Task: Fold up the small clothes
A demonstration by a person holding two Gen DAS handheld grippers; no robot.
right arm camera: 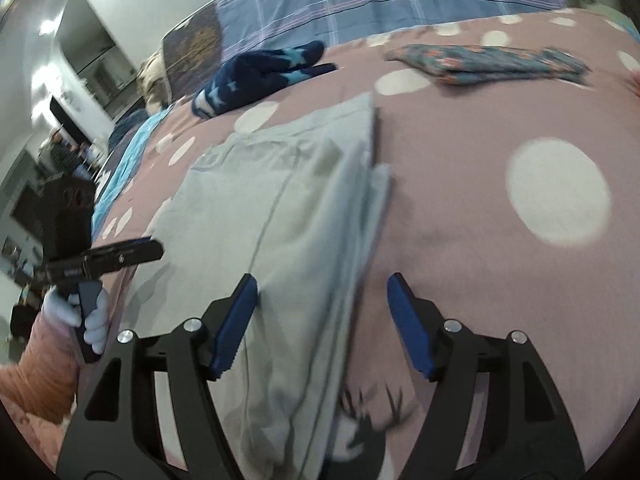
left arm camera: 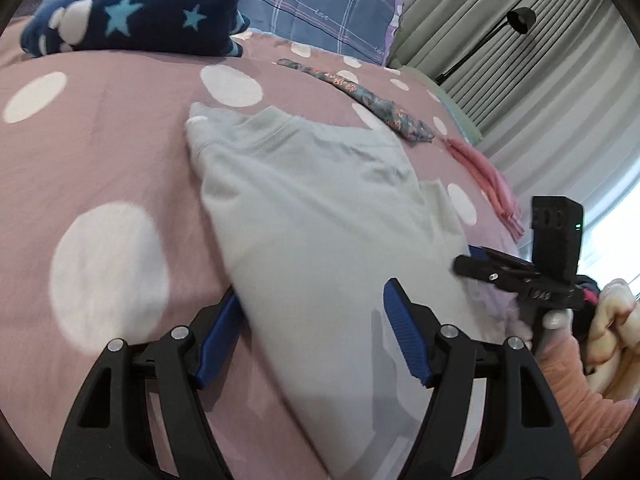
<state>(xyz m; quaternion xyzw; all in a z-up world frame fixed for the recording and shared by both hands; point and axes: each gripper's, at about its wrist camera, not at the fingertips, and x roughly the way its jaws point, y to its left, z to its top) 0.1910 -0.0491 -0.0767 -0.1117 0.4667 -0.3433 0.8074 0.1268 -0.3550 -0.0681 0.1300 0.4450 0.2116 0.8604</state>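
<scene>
Soft pale grey garment [left arm camera: 320, 216] lies folded on the dotted pink bed [left arm camera: 112, 140], edges blurred; left gripper [left arm camera: 312, 336] and right gripper [right arm camera: 322, 320] both spread apart, gripping nothing.

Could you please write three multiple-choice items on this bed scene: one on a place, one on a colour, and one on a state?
1. Where does the floral cloth lie relative to the pale garment?
A. Beyond it on the bedspread
B. Under it
C. Between the left fingers

2. What colour are the stars on the dark navy blanket?
A. Red
B. Light blue
C. Yellow

3. How do the jaws of the left hand-held gripper stand?
A. Clamped shut on the garment
B. Shut with nothing between them
C. Apart, astride the garment's near edge

Answers: 1 A, the floral cloth sits farther up the dotted bedspread, apart from the garment. 2 B, pale blue stars show on the navy pile. 3 C, a wide gap separates the blue pads.
</scene>
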